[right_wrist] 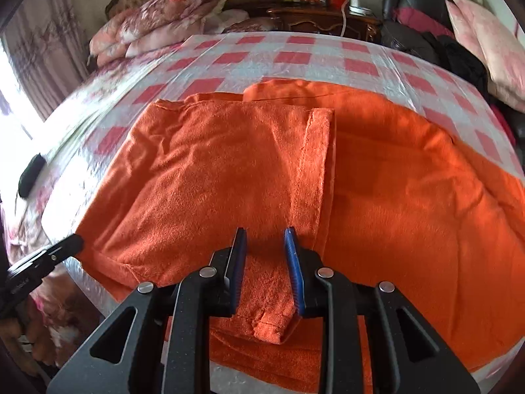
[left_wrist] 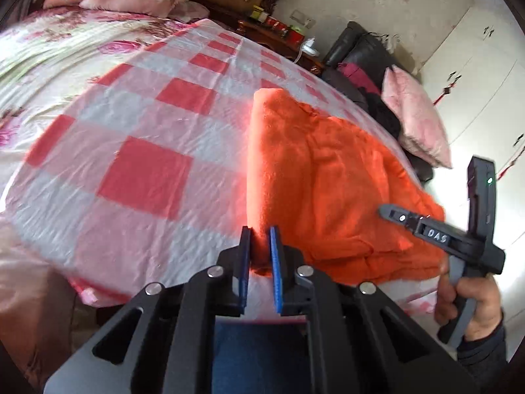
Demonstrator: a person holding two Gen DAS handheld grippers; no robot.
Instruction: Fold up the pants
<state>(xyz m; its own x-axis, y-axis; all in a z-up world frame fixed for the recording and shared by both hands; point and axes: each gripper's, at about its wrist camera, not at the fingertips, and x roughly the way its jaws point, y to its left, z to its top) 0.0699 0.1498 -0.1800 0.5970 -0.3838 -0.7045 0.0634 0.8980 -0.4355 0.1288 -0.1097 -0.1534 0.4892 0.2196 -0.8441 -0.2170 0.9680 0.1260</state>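
Note:
Orange fleece pants (right_wrist: pixel 213 164) lie spread on the bed, one half folded over the other with a hem edge running down the middle. My right gripper (right_wrist: pixel 265 243) hovers over their near edge, jaws apart, the cloth lying under the pads and a cuff corner (right_wrist: pixel 272 325) below them. In the left wrist view the pants (left_wrist: pixel 328 180) rise in a taut ridge into my left gripper (left_wrist: pixel 260 246), which is shut on that fold. The right gripper (left_wrist: pixel 387 211) shows at the right, held by a hand (left_wrist: pixel 472 298). The left gripper (right_wrist: pixel 73 243) touches the pants' left edge.
A red-and-white checked plastic sheet (left_wrist: pixel 147 170) covers the bed. Folded floral quilts (right_wrist: pixel 157 16) lie by the headboard. A wooden nightstand (right_wrist: pixel 321 16) with small items, a black sofa (left_wrist: pixel 361 52) with a pink pillow (left_wrist: pixel 413 121), and white wardrobe doors (left_wrist: pixel 475 65) stand to the right. A black object (right_wrist: pixel 31 174) lies at the bed's left.

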